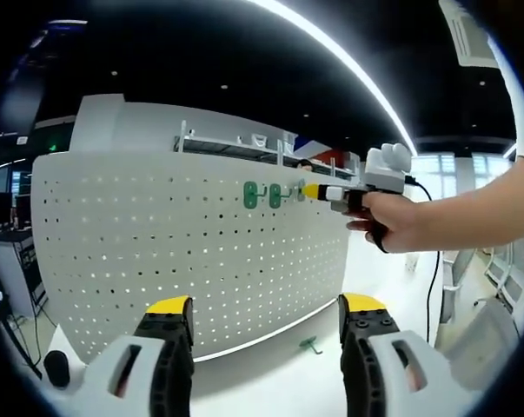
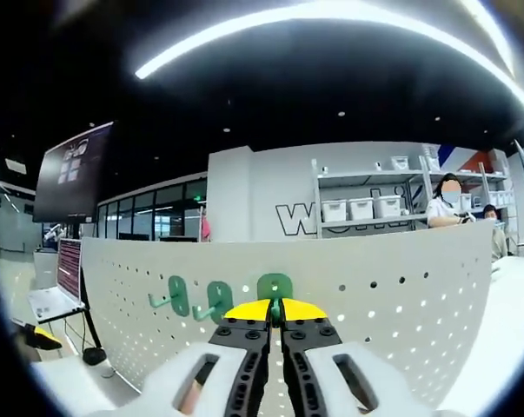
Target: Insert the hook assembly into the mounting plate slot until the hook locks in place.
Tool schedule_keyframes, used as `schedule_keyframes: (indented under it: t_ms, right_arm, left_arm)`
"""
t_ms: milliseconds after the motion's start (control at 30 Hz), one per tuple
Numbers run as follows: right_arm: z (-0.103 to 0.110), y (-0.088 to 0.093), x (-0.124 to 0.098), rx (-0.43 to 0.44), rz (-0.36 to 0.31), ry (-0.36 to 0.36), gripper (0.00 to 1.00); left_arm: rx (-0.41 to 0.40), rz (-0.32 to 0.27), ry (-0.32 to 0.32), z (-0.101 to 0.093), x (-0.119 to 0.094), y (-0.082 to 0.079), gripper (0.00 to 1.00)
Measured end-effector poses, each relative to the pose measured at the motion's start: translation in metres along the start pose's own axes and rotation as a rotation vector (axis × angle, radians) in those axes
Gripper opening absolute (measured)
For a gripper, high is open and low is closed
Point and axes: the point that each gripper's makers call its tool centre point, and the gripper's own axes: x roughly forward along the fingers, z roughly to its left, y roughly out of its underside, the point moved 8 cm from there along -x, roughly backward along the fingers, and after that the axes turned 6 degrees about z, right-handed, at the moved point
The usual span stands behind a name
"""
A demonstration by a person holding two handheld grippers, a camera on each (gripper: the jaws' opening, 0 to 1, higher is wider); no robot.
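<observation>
Now the right tongs point(image 2: 275, 310) clench a green hook point(image 2: 275, 287) against the pegboard point(image 2: 401, 295), right of two mounted hooks point(image 2: 196, 300). Left tongs point(image 1: 266, 317) hang released near the surface point(image 1: 279, 365). Judged best: press squarely, keeping the prongs level until they lock.

A long curved light strip point(image 1: 348, 65) is glowing across the dark ceiling point(image 2: 270, 87) above me; bright windows point(image 1: 435, 169) are letting daylight in at the far side. Behind the board, a white wall point(image 2: 262, 195) is showing large dark lettering; white shelving point(image 2: 366, 204) is holding storage bins; a dark screen point(image 2: 70, 169) is hanging near glass partitions point(image 2: 149, 217).
</observation>
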Motion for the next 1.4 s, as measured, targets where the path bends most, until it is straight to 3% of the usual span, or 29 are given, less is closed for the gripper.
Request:
schedule_keyframes:
  t_ms: [667,833,933,1000,1067,1400]
  right_arm:
    - [-0.001,0.007,0.009,-0.002,0.022,0.023,0.01]
    - [0.004,0.007,0.012,0.02,0.03,0.078,0.01]
    - [0.009,0.007,0.013,-0.038,0.069,0.14,0.02]
    - [0.01,0.009,0.014,0.034,0.05,0.16,0.02]
    - [0.01,0.009,0.015,0.013,0.056,0.167,0.02]
    - [0.007,0.008,0.014,0.016,0.053,0.148,0.02]
  left_arm:
    - [0.002,0.005,-0.023,0.007,-0.001,0.001,0.7]
    - [-0.008,0.011,-0.021,0.005,-0.001,0.003,0.7]
    - [-0.014,0.006,-0.016,0.004,0.0,0.003,0.71]
    - [-0.024,0.01,-0.016,0.004,0.0,0.004,0.71]
    - [-0.025,0.01,-0.016,0.003,0.0,0.005,0.71]
    - [-0.026,0.003,-0.022,0.003,-0.004,0.006,0.7]
